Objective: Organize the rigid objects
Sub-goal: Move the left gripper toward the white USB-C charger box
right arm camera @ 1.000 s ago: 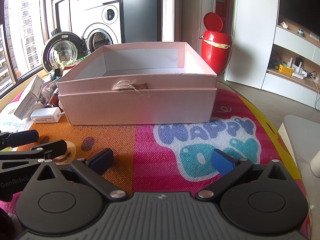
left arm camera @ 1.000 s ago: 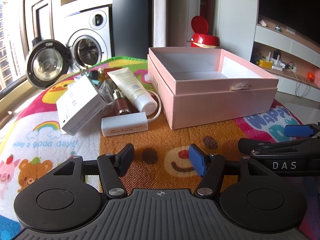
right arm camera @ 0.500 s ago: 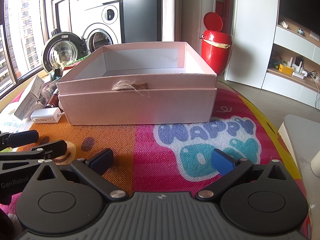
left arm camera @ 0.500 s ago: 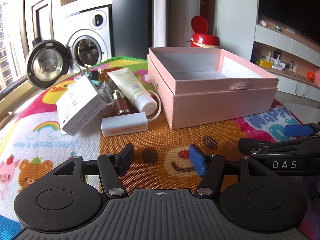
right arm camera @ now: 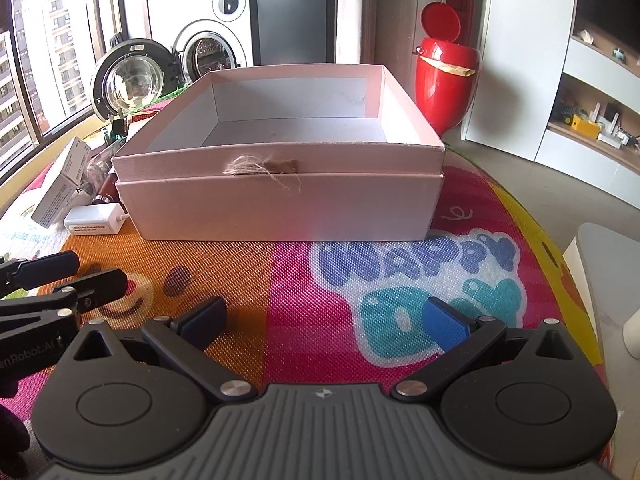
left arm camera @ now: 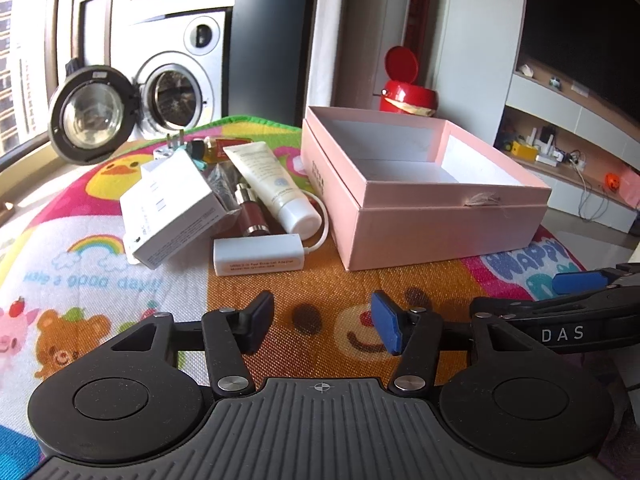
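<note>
So both grippers are hanging low over a colourful kids' play mat (left arm camera: 328,280) with nothing in either one. The left gripper (left arm camera: 324,326) is sitting over the orange smiley patch with its jaws apart, and they've just been closing in a bit, though nothing is between them. The right gripper (right arm camera: 326,318) is spread wide over the "HAPPY" lettering, also totally unloaded. An open pink box (left arm camera: 436,216) is standing on the mat straight ahead of the right gripper, with white inner walls, its base nesting in what looks like its own lid and a little tuft of twine (right arm camera: 256,170) sticking out of its front edge. In the right wrist view I'm seeing nothing inside the box. All the stuff to sort is piling up just to the left of the box: a white adapter (left arm camera: 258,258) with a short cable is lying nearest the left gripper, a white carton (left arm camera: 172,210) is tilting beside it, a cream tube (left arm camera: 272,186) is lying cap toward the camera, and a small reddish-brown bottle (left arm camera: 250,216) is wedging in between carton and tube. A washing machine (left arm camera: 176,80) is standing behind with its door hanging open, and a red bin (right arm camera: 444,80) is showing past the box.
</note>
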`<move>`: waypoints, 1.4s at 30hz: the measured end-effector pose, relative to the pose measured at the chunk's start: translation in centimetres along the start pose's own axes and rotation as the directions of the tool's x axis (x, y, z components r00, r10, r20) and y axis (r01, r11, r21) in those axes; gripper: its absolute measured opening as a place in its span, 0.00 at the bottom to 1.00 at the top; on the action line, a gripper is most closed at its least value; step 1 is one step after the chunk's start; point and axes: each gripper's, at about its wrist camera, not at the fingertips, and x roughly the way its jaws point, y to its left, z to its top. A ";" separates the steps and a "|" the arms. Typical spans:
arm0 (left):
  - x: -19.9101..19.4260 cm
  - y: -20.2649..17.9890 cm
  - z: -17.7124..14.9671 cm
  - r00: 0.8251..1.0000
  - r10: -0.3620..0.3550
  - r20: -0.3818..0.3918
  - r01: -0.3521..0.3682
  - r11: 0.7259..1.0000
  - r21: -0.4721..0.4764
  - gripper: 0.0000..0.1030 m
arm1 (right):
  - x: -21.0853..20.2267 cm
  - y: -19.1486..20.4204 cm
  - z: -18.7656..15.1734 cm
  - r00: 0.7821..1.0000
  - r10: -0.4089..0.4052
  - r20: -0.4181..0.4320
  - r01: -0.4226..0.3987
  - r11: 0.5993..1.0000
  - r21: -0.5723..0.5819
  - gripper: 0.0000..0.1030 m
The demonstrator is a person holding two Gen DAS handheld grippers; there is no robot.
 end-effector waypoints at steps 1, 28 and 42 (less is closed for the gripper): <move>-0.6 0.7 0.4 1.000 0.010 0.028 -0.010 1.000 -0.018 0.58 | 0.0 -0.1 0.0 1.000 0.001 -0.003 -0.001 1.000 0.000 1.00; 0.1 16.1 7.3 0.990 -0.088 0.107 0.103 0.984 -0.146 0.56 | 1.7 17.8 5.2 0.943 0.333 0.014 -0.288 0.837 -0.466 0.42; 2.6 14.1 5.6 0.952 -0.298 -0.071 0.296 0.954 -0.044 0.50 | -3.4 10.8 -0.9 0.950 0.311 0.017 -0.266 0.838 -0.477 0.33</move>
